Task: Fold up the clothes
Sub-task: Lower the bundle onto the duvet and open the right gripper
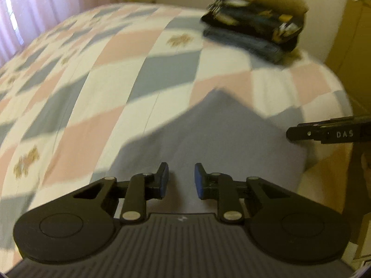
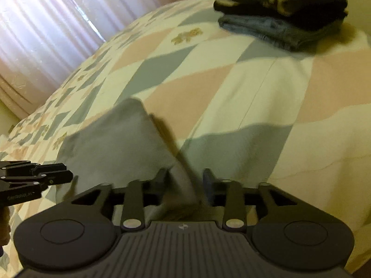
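A folded grey garment (image 1: 208, 134) lies on the quilted bed just ahead of me; it also shows in the right wrist view (image 2: 116, 143). My left gripper (image 1: 181, 180) is open and empty, hovering over the garment's near edge. My right gripper (image 2: 185, 183) is open, with the garment's right edge running between its fingers. The right gripper (image 1: 324, 133) also shows from the side in the left wrist view at the garment's right edge. The left gripper (image 2: 46, 177) shows at the left of the right wrist view.
A stack of folded clothes (image 1: 252, 30), dark patterned fabric on jeans, sits at the far right of the bed (image 1: 116, 69); it also shows in the right wrist view (image 2: 283, 11). Pink curtains (image 2: 46, 30) hang beyond the bed's far left side.
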A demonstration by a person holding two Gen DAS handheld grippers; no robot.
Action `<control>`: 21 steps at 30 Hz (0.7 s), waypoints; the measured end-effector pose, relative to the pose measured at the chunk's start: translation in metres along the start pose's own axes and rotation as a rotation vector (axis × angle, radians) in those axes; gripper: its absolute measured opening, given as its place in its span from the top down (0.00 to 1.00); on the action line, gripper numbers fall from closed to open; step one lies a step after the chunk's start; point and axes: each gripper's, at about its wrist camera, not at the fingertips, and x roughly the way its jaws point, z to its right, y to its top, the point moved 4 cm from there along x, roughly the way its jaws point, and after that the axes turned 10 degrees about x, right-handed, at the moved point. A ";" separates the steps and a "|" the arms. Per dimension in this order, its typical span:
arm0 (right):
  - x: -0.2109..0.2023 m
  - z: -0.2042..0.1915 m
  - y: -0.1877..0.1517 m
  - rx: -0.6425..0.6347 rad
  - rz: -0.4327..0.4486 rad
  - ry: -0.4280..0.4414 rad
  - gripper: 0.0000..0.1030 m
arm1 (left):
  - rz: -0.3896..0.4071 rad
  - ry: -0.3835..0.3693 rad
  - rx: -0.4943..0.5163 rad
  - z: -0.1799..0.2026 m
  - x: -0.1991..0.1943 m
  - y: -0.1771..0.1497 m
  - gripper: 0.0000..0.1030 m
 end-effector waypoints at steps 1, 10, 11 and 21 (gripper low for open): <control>-0.009 -0.003 0.002 -0.008 0.026 -0.010 0.61 | 0.016 -0.007 0.019 0.002 -0.002 0.008 0.81; -0.018 -0.029 -0.021 -0.136 0.011 0.060 0.64 | 0.022 -0.128 0.053 0.008 0.065 0.051 0.96; -0.009 -0.023 -0.024 -0.131 -0.008 0.040 0.64 | 0.016 -0.139 0.051 0.009 0.075 0.053 0.96; 0.023 0.009 -0.016 -0.010 -0.096 0.023 0.61 | -0.036 -0.069 0.017 0.005 0.115 0.074 0.96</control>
